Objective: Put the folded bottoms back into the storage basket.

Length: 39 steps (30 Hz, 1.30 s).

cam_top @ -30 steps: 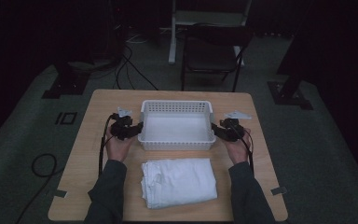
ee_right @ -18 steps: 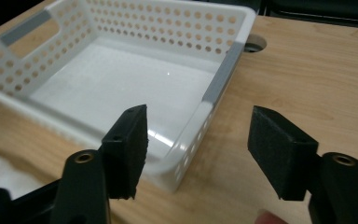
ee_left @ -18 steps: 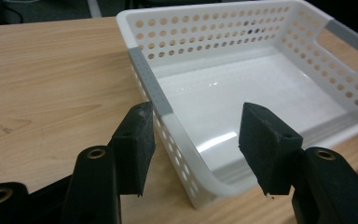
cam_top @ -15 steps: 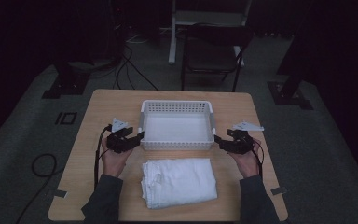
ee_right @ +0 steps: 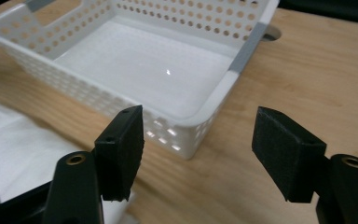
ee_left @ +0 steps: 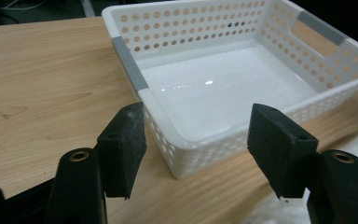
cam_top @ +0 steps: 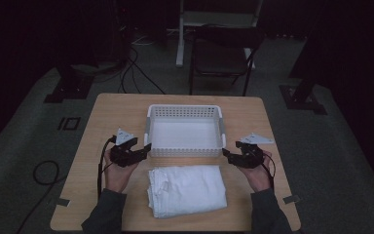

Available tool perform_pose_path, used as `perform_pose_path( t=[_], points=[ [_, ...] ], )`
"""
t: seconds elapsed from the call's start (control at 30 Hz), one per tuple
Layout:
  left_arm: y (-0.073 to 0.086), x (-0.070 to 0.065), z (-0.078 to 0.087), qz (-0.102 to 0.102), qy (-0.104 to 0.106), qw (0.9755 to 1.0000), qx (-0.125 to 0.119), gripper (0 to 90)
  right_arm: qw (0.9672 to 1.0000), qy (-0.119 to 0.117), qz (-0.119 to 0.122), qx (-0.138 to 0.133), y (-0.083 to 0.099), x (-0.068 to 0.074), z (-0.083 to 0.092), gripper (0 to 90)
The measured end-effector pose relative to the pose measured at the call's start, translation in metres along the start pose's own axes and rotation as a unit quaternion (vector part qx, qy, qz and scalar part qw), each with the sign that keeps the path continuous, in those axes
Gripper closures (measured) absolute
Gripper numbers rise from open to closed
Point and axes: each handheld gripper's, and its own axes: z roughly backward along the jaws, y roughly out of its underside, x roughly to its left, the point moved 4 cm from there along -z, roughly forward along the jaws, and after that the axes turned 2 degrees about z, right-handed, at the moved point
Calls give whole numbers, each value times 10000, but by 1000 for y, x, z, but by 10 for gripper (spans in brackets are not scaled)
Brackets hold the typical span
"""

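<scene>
Both grippers [cam_top: 146, 147] [cam_top: 226, 154] back from basket [cam_top: 185, 111].

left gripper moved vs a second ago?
Yes. In the high view the left gripper has pulled back from the basket's left side to its near-left corner, jaws opening, nothing between them.

I hold my left gripper [cam_top: 143, 148] and right gripper [cam_top: 227, 155] at the 2 near corners of the white basket [cam_top: 185, 152], jaws just opening, empty; the folded cloth [cam_top: 187, 190] lies between my hands.
</scene>
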Motion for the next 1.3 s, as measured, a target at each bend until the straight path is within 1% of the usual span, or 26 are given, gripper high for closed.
perform_pose_path(
  t=[0.17,0.23,0.27,0.37,0.43,0.5,0.6,0.7,0.77,0.8,0.9,0.97,1.07,1.2,1.3],
  points=[
    [6,-3,10,-63,63,10000,15,357,9996,-249,51,129,12,9,2,321],
    [9,-4,16,-54,96,9999,-14,359,9994,-300,97,154,16,12,2,328],
    [11,-6,19,-85,100,9999,-24,359,9993,-306,108,171,18,14,2,330],
    [15,-11,25,-106,172,9998,-53,357,9992,-341,96,192,22,17,4,341],
    [19,-17,29,-140,240,9996,-67,355,9992,-340,91,174,24,19,6,345],
    [23,-24,30,-222,307,9993,-45,352,9992,-353,104,169,26,21,8,349],
    [30,-37,32,-371,403,9985,41,350,9990,-375,148,179,31,26,11,350],
    [37,-50,33,-465,516,9975,102,344,9986,-447,205,183,36,33,13,349],
    [42,-60,34,-610,555,9964,174,342,9984,-482,224,182,38,36,15,349],
    [43,-63,35,-643,573,9961,198,337,9983,-500,237,180,39,38,16,348],
    [48,-74,36,-718,681,9948,244,333,9978,-571,280,176,42,44,18,344],
    [52,-80,36,-751,805,9936,258,330,9974,-633,300,170,44,49,20,341],
    [59,-90,36,-826,893,9919,357,329,9965,-741,334,174,48,54,21,330],
    [72,-97,35,-888,868,9909,517,308,9958,-810,360,214,55,60,24,319],
    [81,-96,36,-853,858,9908,604,297,9955,-815,383,278,61,62,24,314]
  ],
)
